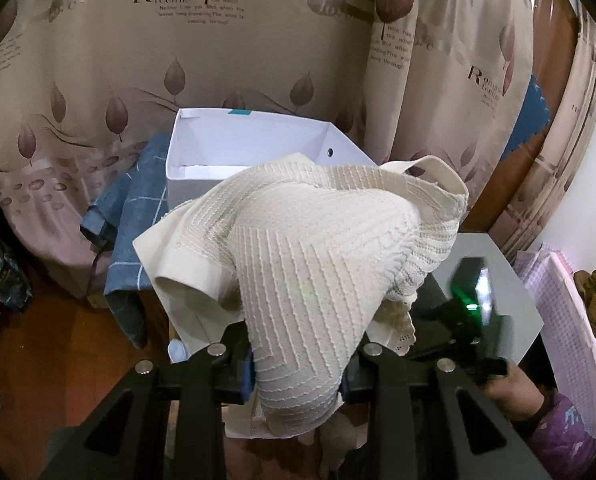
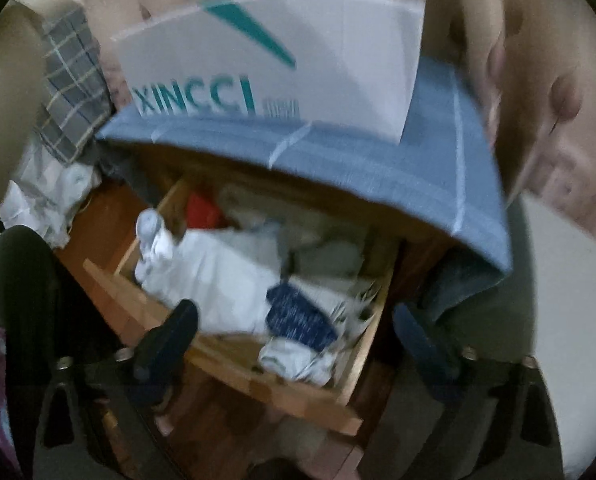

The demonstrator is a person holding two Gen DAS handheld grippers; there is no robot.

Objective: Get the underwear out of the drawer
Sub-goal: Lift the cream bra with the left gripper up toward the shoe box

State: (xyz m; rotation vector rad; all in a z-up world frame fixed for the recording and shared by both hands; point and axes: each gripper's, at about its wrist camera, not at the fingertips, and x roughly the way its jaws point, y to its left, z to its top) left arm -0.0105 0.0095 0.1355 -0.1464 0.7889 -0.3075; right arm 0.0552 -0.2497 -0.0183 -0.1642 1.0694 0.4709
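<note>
My left gripper [image 1: 298, 376] is shut on a cream knitted piece of underwear [image 1: 298, 248], which drapes over the jaws and hangs in front of a white open box [image 1: 202, 148]. My right gripper [image 2: 294, 336] is open and empty, its fingers [image 2: 170, 332] wide apart above the open wooden drawer [image 2: 234, 376]. The drawer holds white, dark blue and red clothes [image 2: 218, 268]. The right gripper also shows in the left wrist view [image 1: 473, 308] at the right, held in a hand.
The white box [image 2: 298, 52] stands on a blue checked towel [image 2: 397, 168] covering the cabinet top. A leaf-print curtain [image 1: 98, 60] hangs behind. Wooden floor [image 1: 50, 344] lies at the left. A pink padded sheet [image 1: 569, 320] is at the right.
</note>
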